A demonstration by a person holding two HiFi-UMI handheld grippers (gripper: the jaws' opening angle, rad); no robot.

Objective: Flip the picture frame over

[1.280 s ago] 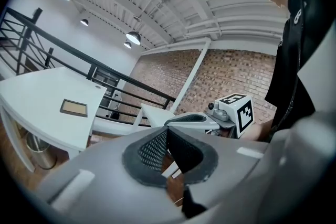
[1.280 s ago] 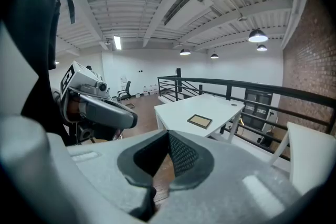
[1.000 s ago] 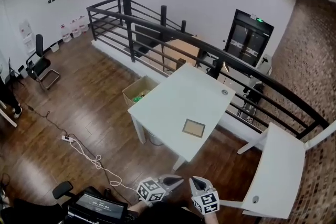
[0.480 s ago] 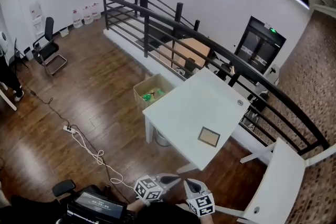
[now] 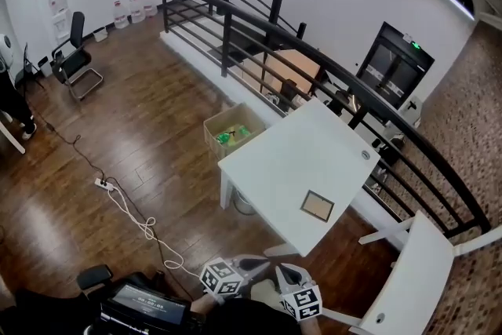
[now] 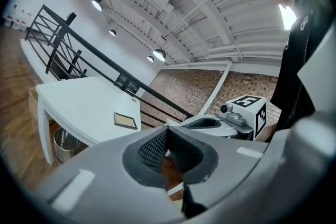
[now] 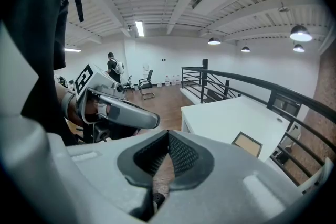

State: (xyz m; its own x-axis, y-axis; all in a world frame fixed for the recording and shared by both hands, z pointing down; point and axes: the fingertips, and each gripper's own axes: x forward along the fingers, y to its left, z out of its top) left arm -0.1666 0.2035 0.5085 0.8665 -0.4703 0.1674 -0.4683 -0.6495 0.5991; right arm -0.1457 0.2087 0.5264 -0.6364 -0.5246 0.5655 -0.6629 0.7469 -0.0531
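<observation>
The picture frame (image 5: 318,205), a small dark frame with a tan panel facing up, lies flat near the close corner of the white table (image 5: 274,161). Both grippers are held low in front of me, well short of the table and touching nothing. My left gripper (image 5: 263,266) is shut and empty, as is my right gripper (image 5: 281,272), and their tips nearly meet. The left gripper view has the frame (image 6: 125,121) on the table (image 6: 79,97) beyond its closed jaws (image 6: 168,152). From the right gripper's closed jaws (image 7: 168,157), the frame (image 7: 248,144) appears at right.
A black railing (image 5: 314,67) runs behind the table. A cardboard box (image 5: 233,132) sits on the floor at its left end and a metal bin (image 6: 65,139) stands under it. A second white table (image 5: 408,278) is at right. A power strip with cable (image 5: 118,200) lies on the wood floor.
I have moved nearer the table: it and the frame look slightly larger and sit further right in the head view. Both grippers stayed shut, low and side by side.
</observation>
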